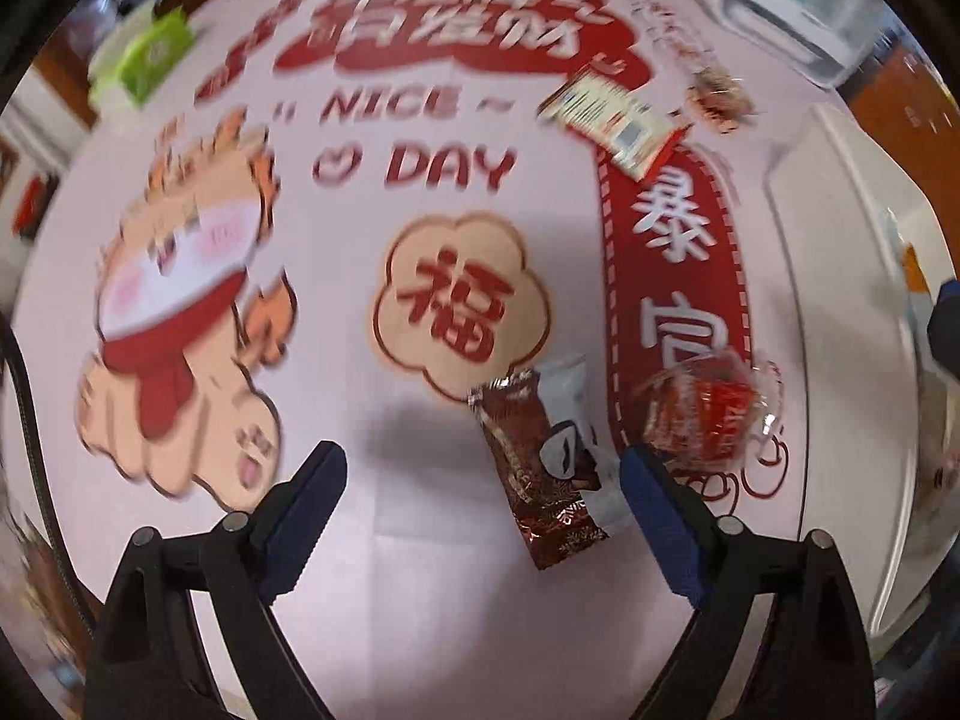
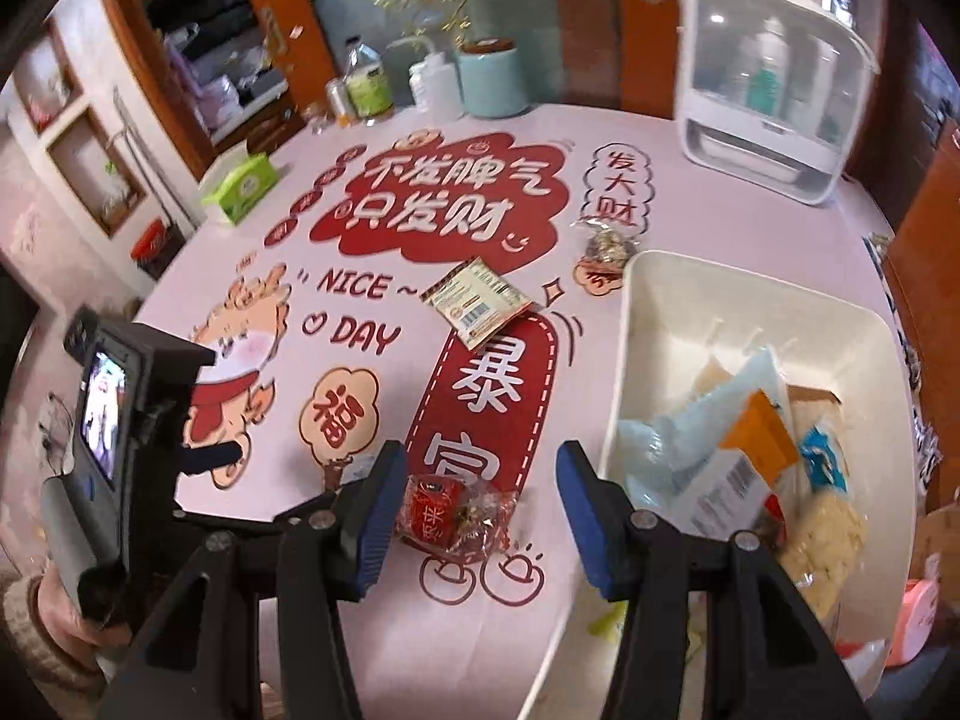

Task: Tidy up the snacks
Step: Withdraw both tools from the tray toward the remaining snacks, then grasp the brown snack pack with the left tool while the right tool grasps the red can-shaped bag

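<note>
My left gripper (image 1: 483, 483) is open just above the table, with a brown and white snack bar wrapper (image 1: 543, 468) lying between its fingers, nearer the right one. A red clear-wrapped snack (image 1: 711, 411) lies right of it; it also shows in the right wrist view (image 2: 456, 516), between the fingers of my open right gripper (image 2: 480, 480). A flat cream packet (image 2: 477, 303) lies mid-table, also in the left wrist view (image 1: 612, 120). A small clear nut bag (image 2: 606, 246) lies beyond it. A white bin (image 2: 672, 300) at right holds several snack packs.
The round table wears a pink cloth with red print (image 2: 444, 204). At its far edge stand a green tissue box (image 2: 243, 186), bottles (image 2: 369, 81), a teal canister (image 2: 492, 81) and a white clear-fronted box (image 2: 768, 96). The left gripper's body (image 2: 120, 420) is at left.
</note>
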